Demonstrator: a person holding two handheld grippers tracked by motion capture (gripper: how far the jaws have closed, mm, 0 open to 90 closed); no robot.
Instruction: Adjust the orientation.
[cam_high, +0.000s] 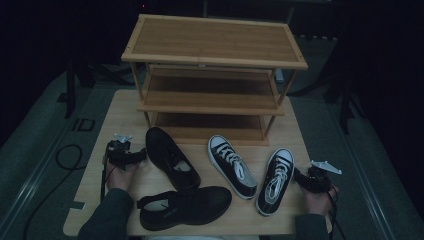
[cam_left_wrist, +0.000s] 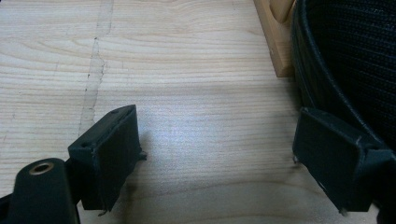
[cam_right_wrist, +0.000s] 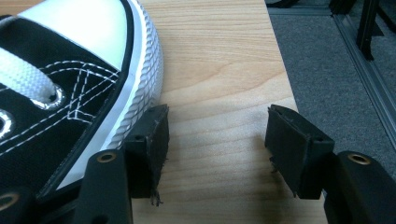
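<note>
- The left gripper (cam_left_wrist: 215, 158) has its jaws apart with bare table (cam_left_wrist: 187, 56) between them; nothing is held. Its right-hand pad sits just beside the rim of a black shoe (cam_left_wrist: 355, 51), at or very near touching.
- In the high view this left gripper (cam_high: 131, 156) rests on the table just beside the heel end of the upper black shoe (cam_high: 171, 159), which lies slanted in front of the rack (cam_high: 212, 75).
- The right gripper (cam_right_wrist: 217, 140) is also spread wide and grips nothing. Its left-hand pad lies against, or just short of, the white ribbed sole of a sneaker (cam_right_wrist: 70, 70); contact cannot be told for sure.
- From above, the right gripper (cam_high: 304, 179) sits at the outer side of the right sneaker (cam_high: 275, 181), near the table's right edge. The other sneaker (cam_high: 232, 166) lies beside it, and a second black shoe (cam_high: 185, 206) lies across the front.
- Handling, as a judgement: both shoes look light, with soft uppers and a firmer sole. The sneaker's rubber sidewall should give grip but is wide; the collar at the heel or the canvas edge by the laces would suit the jaws better.
- The black shoe's padded rim near the heel looks the best hold; a pinch on one wall may let the shoe sag and swing.
</note>
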